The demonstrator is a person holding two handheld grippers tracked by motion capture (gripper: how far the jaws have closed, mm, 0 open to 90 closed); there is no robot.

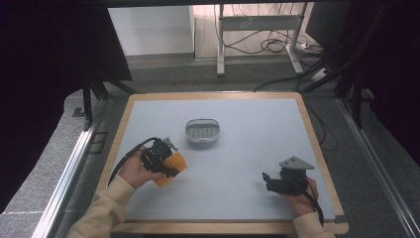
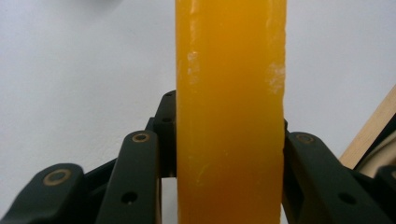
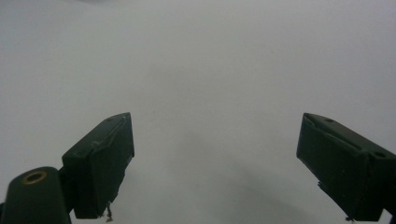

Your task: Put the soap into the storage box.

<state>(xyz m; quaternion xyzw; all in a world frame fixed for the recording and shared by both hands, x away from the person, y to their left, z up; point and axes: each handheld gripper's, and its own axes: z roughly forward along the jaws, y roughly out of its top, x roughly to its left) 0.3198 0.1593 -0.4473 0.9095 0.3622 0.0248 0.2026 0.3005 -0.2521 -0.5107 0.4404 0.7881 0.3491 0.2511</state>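
- Nearest us, at the near edge, two cream sleeves come in, one hand on each gripper; we count two grippers.
- Table [image 1: 148, 111], the largest item: one pale grey top with a wooden rim.
- One white oval dish [image 1: 202, 130] with a slotted floor sits left of centre, toward the far side. It looks empty from the high view.
- One orange soap bar [image 1: 172, 168], translucent and block-shaped, is at near left, held clear of the tabletop as far as we can judge. In the left gripper view its long axis runs straight out from between the jaws.
- Left gripper [image 1: 171, 166]: jaws closed on the bar's two broad sides, pads pressed flat against it.
- Right gripper [image 1: 267, 179]: at near right, well apart from bar and dish, jaws spread wide with nothing between them and grey tabletop beyond.
- Key relation, as we judge it: the dish lies far and right of the held bar, near but not touching. The left hand is the nearer of the two to the dish and already carries the bar, so a short move far-right should bring it over the dish, long axis turned to match the oval.
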